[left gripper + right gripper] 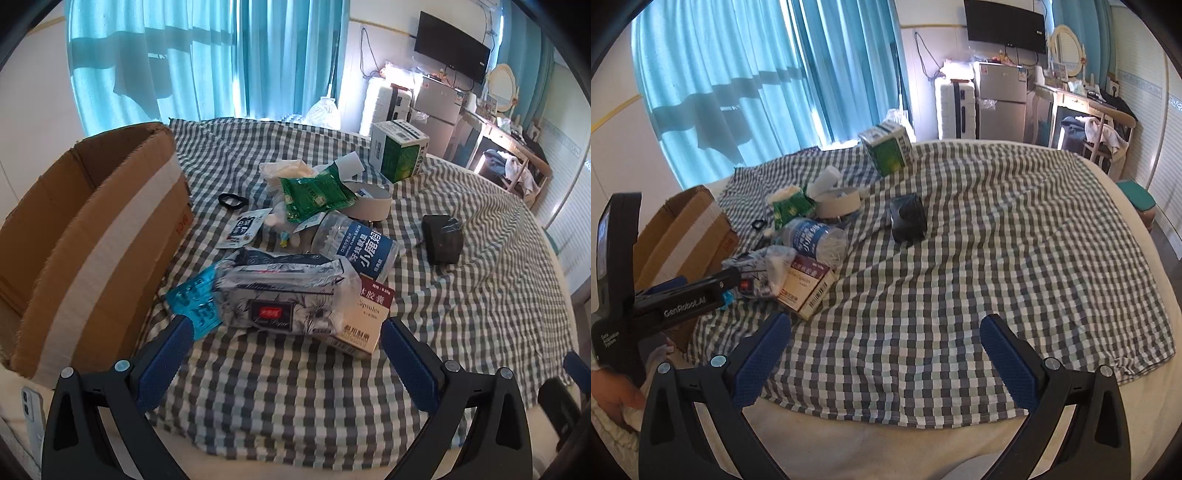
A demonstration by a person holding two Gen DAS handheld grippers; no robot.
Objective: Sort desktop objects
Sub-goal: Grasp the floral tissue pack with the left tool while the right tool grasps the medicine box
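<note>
Two handheld grippers hover, tilted downward, over a bed covered by a checked cloth (960,258).

The left gripper (288,354) has its blue-padded jaws spread wide with nothing between them. Just ahead of its fingertips lies a soft tissue pack (284,295) with a floral wrapper, close to the gap but not touched. To the right of that pack, just ahead of the right finger, a red and white capsule box (365,321) lies flat, partly tucked under the pack. Beyond these sits a clear tub with a blue label (358,243), on its side. Farther ahead are a green packet (314,195), a roll of tape (373,203) and, farthest, a green and white carton (399,151) standing upright. A dark pouch (441,240) lies apart, ahead and to the right. To the left of the left finger stands an open cardboard box (92,236), its near wall just beside the clutter.

The right gripper (886,350) is likewise wide open and empty. Only bare checked cloth lies ahead of it; the clutter is ahead and to its left. The cloth's hem runs just beneath its fingertips, and open cloth stretches ahead and to its right.
</note>
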